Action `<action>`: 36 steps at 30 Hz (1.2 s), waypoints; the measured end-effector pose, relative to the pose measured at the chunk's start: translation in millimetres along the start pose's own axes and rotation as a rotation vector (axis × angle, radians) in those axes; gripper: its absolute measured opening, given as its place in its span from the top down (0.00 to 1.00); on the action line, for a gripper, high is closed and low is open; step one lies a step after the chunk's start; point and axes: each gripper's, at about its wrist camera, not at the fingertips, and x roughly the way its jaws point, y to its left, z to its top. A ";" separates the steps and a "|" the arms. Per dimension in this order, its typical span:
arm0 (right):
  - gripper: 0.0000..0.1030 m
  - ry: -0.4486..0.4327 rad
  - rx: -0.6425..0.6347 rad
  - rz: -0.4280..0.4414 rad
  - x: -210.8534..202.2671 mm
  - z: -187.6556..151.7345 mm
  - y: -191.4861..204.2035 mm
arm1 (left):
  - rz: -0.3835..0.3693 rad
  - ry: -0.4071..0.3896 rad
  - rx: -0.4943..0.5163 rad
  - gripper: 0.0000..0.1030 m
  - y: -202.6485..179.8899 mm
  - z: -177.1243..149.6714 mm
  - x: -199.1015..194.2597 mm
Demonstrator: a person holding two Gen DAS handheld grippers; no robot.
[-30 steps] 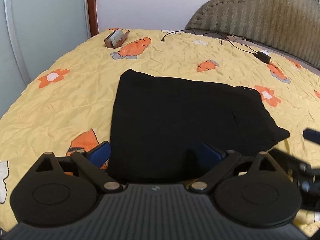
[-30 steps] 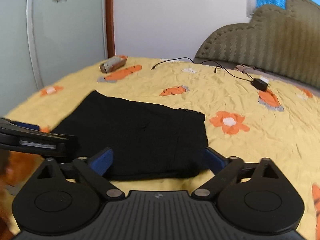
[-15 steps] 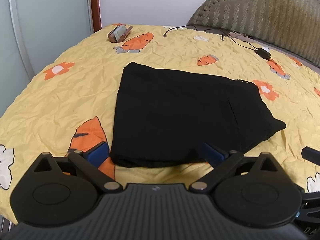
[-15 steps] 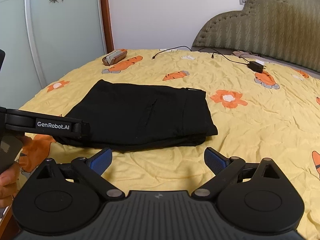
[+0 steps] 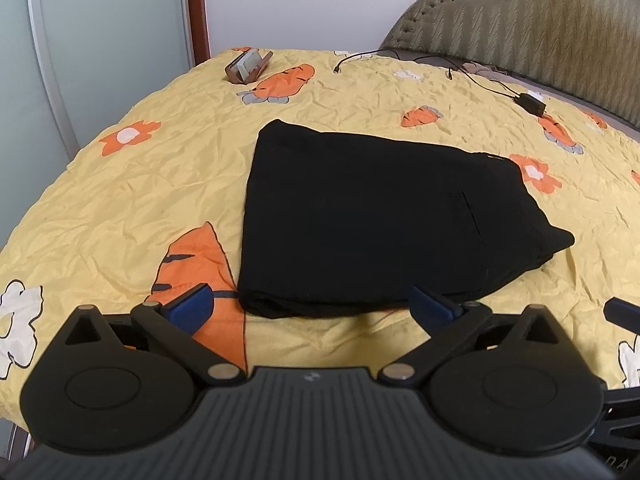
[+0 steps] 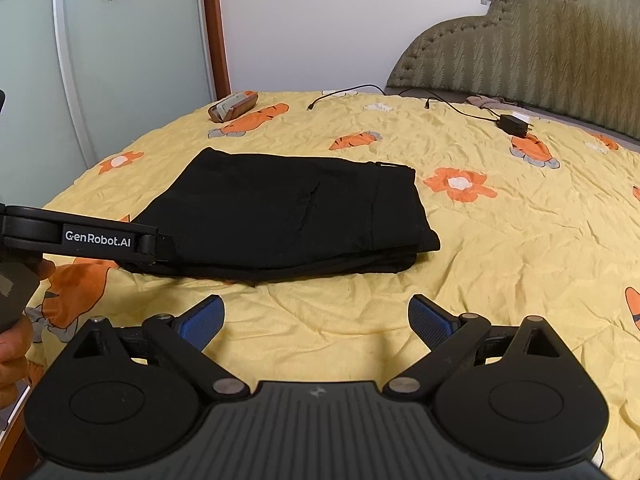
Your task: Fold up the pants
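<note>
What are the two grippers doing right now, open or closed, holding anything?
Left gripper: open, jaws just widened, holding nothing; folded black pants lie just ahead.
Right gripper: open, empty, short of the pants.

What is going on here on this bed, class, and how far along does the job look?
A person holds a two-finger gripper in each hand above a bed with a yellow carrot-print cover. The black pants lie on it, already folded into a compact stack. The left gripper, whose jaws have just been opening, stands wide with nothing between its fingers. The right gripper is open too, short of the pants. Neither touches the cloth, so the folding looks finished.
</note>
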 end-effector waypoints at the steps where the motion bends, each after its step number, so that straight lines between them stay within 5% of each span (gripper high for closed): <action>1: 0.04 -0.001 0.000 0.000 0.2 -0.5 0.2 | 0.000 0.000 -0.001 0.00 0.2 -0.9 -1.3; 36: 0.04 0.002 -0.021 0.008 -9.2 -15.2 10.1 | 0.000 0.018 0.005 0.00 8.0 -22.1 -18.4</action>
